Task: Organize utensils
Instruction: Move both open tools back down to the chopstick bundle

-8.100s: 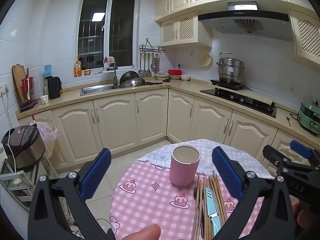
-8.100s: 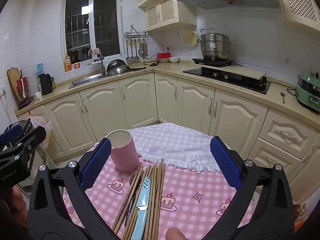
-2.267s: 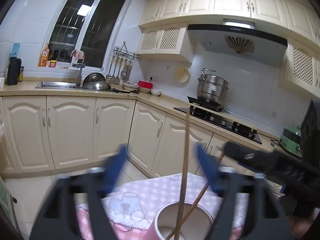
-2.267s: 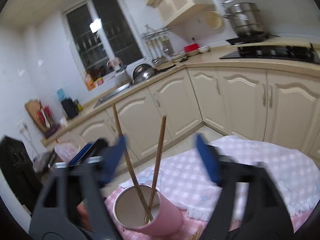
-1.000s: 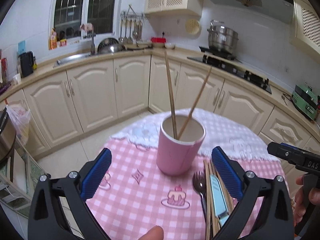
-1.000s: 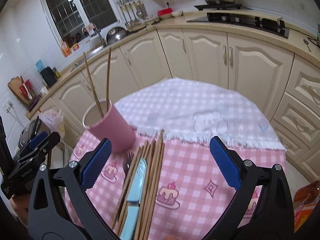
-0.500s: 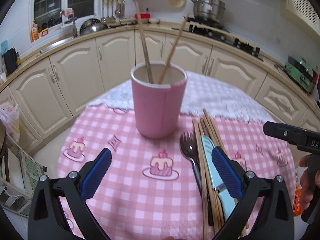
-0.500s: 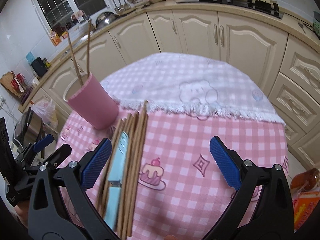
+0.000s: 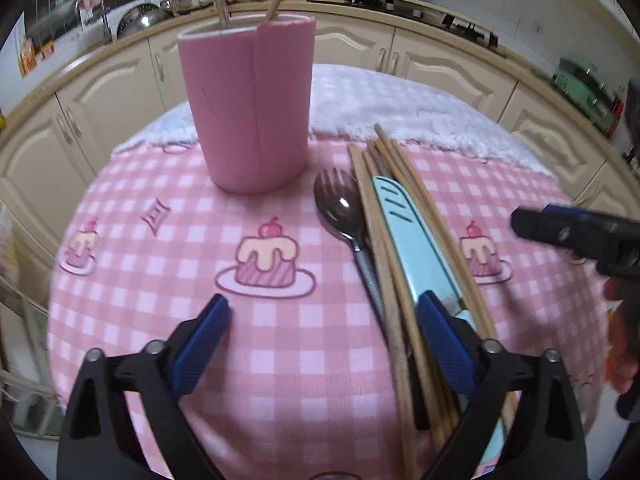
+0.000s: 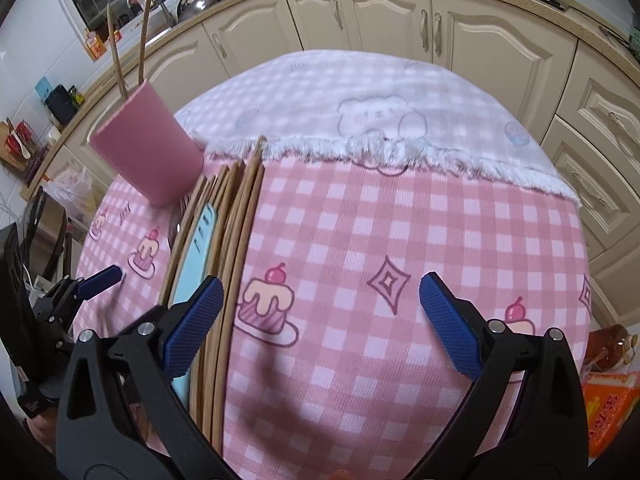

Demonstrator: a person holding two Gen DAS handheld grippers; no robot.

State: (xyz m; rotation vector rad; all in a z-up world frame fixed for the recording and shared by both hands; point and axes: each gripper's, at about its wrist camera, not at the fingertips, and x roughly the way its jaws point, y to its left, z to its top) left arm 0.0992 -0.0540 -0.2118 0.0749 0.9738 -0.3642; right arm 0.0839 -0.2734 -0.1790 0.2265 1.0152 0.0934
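Hovering low over pink checked tablecloth (image 9: 160,272): left gripper (image 9: 324,344), right gripper (image 10: 316,312), fingers apart, unloaded. Chopstick bundle (image 9: 394,240), knife (image 9: 412,236), spoon (image 9: 340,212) beside pink cup (image 9: 250,108).

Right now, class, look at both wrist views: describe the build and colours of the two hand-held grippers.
Both match: the left hand-held gripper and right hand-held gripper have black plastic frames with triangular cut-outs, silver pivot bolts, and long blue ribbed finger pads. No cables show. The hands themselves are barely visible.
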